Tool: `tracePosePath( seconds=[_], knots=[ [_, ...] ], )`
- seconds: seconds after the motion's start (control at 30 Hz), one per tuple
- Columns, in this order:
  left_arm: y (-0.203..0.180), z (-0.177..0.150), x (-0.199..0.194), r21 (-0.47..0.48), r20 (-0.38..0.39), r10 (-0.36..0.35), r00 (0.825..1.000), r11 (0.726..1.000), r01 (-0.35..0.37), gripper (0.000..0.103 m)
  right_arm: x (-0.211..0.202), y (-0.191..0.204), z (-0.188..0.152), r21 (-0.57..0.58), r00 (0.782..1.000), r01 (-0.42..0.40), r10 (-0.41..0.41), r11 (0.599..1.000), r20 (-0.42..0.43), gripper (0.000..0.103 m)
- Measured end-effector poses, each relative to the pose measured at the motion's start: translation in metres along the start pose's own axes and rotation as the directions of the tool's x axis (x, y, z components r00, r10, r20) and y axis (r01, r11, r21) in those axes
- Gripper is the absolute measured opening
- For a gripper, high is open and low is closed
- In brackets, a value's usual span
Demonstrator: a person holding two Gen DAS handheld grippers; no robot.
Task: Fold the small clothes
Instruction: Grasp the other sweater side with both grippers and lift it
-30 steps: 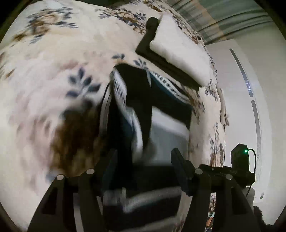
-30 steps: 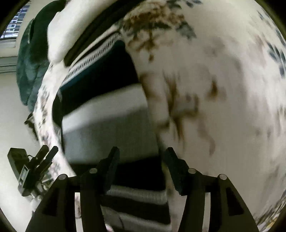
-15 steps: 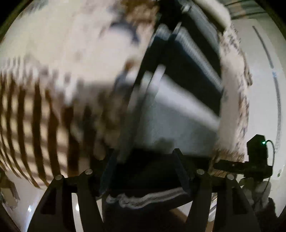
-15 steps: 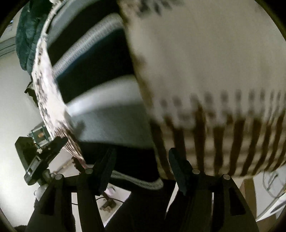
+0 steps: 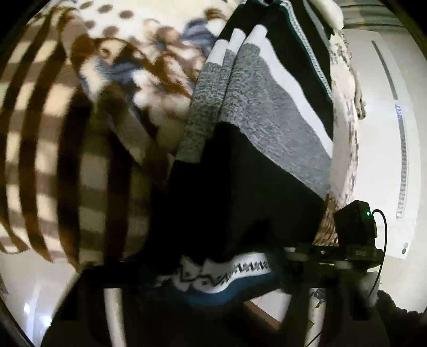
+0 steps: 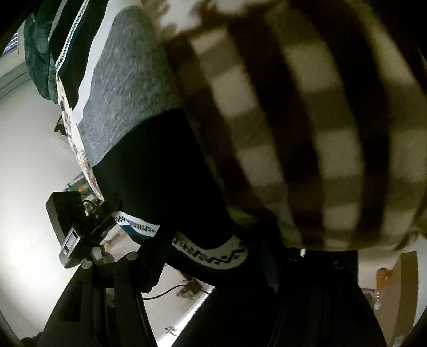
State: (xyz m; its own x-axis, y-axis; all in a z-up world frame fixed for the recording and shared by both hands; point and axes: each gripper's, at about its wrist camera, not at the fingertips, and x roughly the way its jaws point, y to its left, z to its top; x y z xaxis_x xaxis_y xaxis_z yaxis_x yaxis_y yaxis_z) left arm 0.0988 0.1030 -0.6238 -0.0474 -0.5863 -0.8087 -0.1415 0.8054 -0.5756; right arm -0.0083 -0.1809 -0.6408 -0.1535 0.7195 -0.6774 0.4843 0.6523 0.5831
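A knit sweater with black, grey and white bands (image 5: 261,112) lies on the bed and hangs over its edge; its patterned white and blue hem (image 5: 226,275) droops at the bottom. It also shows in the right wrist view (image 6: 138,88), hem (image 6: 213,253) low. My left gripper (image 5: 213,277) sits at the hem in deep shadow; its jaws are too dark to read. My right gripper (image 6: 213,256) is open, with the hem lying between its fingers (image 6: 154,264).
The bed cover (image 5: 133,74) is floral on top with brown checks (image 6: 307,128) down its side. A white pillow (image 5: 328,13) lies at the far end. The other gripper's body (image 5: 355,229) (image 6: 77,229) shows close by. A white wall (image 5: 379,133) stands beside the bed.
Both grippers have drawn back and down along the sweater, from over its body to the hem at the bed's edge. The checked side of the cover has come into view.
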Motion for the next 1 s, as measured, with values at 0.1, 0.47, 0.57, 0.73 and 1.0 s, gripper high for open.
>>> tracePosePath(
  seconds=[0.1,0.47,0.57,0.73,1.0],
  knots=[
    [-0.005,-0.007,-0.008,-0.020,0.022,-0.041,0.999,0.999,0.041,0.012,0.001,0.017,-0.004,-0.018,1.000,-0.022,0.022,1.000,0.020,0.020],
    [-0.066,0.014,-0.080,-0.059,0.146,-0.215,0.966,0.973,0.225,0.010,-0.073,0.086,-0.029,-0.106,0.972,-0.146,0.162,0.984,0.173,0.015],
    [-0.091,0.049,-0.098,-0.054,0.205,-0.285,0.937,0.952,0.301,0.010,-0.111,0.117,-0.012,-0.144,0.948,-0.191,0.221,0.971,0.231,0.015],
    [-0.131,0.140,-0.118,0.016,0.283,-0.356,0.890,0.930,0.367,0.010,-0.170,0.171,0.041,-0.224,0.907,-0.199,0.266,0.954,0.328,0.015],
    [-0.162,0.304,-0.113,0.032,0.323,-0.369,0.872,0.925,0.380,0.011,-0.240,0.232,0.216,-0.204,0.851,-0.170,0.248,0.964,0.464,0.015]
  ],
)
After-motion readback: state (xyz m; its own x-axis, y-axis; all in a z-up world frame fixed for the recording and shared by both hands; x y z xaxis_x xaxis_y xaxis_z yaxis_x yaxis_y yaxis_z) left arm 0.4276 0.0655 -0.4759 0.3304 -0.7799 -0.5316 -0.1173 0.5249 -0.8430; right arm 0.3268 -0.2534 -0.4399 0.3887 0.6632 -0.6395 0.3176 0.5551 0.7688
